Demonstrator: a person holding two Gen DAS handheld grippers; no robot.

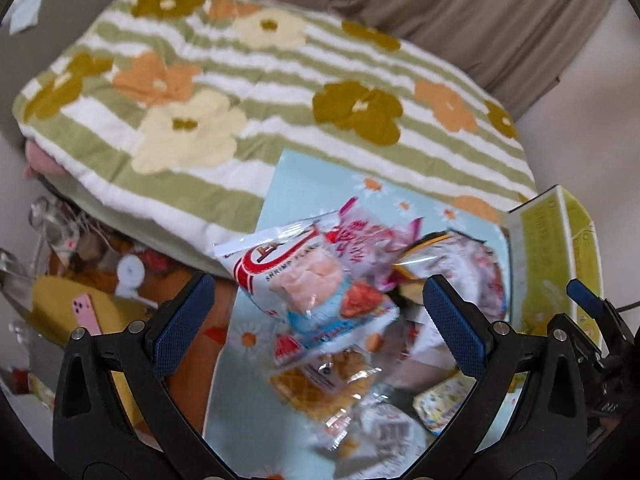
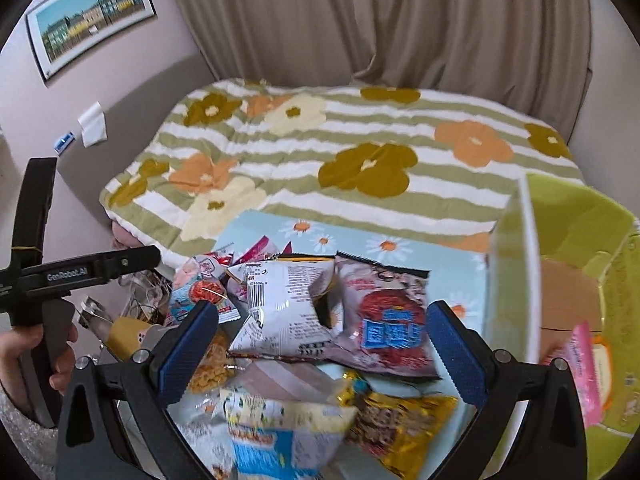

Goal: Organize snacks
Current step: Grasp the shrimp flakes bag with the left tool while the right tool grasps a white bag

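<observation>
A heap of snack packets lies on a light-blue daisy-print cloth (image 1: 240,360) (image 2: 400,248). In the left wrist view a white shrimp-flake bag (image 1: 304,280) sits on top, a waffle-print packet (image 1: 324,384) below it. My left gripper (image 1: 316,320) hovers open over them, holding nothing. In the right wrist view a white barcode bag (image 2: 280,304) and a red-and-blue bag (image 2: 384,320) lie between the fingers of my open right gripper (image 2: 320,340); a gold packet (image 2: 400,428) is nearer. A yellow-green box (image 2: 560,264) (image 1: 556,264) stands at right with a pink packet (image 2: 584,372) inside.
A striped flower-print quilt (image 1: 240,92) (image 2: 340,152) covers the bed behind the cloth. Curtains (image 2: 360,20) hang behind. A yellow stool with a pink phone (image 1: 84,312) and clutter sit at left. A hand (image 2: 24,352) holds the left gripper's handle.
</observation>
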